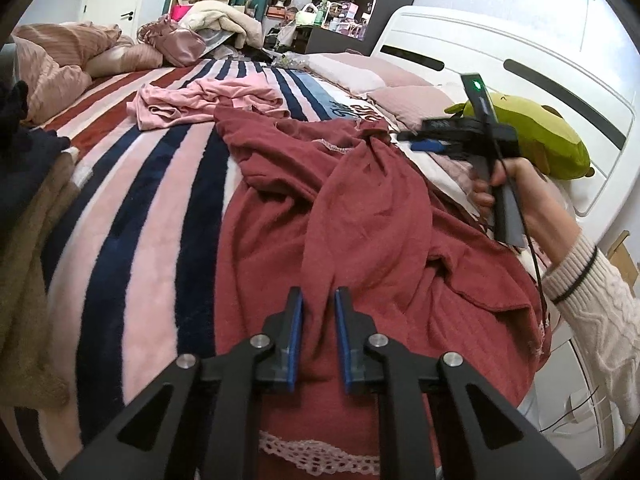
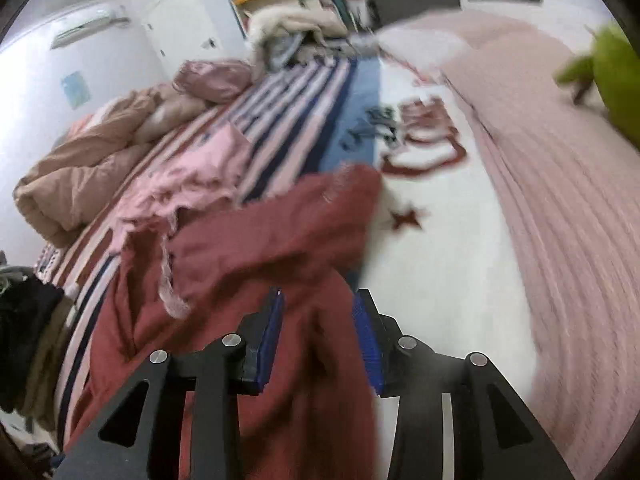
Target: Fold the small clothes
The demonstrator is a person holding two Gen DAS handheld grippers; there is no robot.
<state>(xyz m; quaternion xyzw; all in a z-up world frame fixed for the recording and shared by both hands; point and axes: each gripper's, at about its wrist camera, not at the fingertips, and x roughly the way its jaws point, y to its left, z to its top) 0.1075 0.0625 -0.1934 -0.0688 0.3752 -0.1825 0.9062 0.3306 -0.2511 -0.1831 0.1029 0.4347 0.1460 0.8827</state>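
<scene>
From the left wrist we see our left tongs [image 1: 318,300] clenched on a fold of the dark red lace-trimmed knit garment [image 1: 372,216], which lies on the striped plush bed blanket [image 1: 160,184].

From the right wrist, our right tongs [image 2: 318,304] stand released over its edge. We judge the fold is starting; next, regrip.

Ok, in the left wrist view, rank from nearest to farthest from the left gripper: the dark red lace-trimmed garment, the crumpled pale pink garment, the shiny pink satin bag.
1. Dark red lace-trimmed garment: between the left gripper's fingers.
2. Crumpled pale pink garment: mid-bed, up and left.
3. Shiny pink satin bag: far edge of the bed, left.
</scene>
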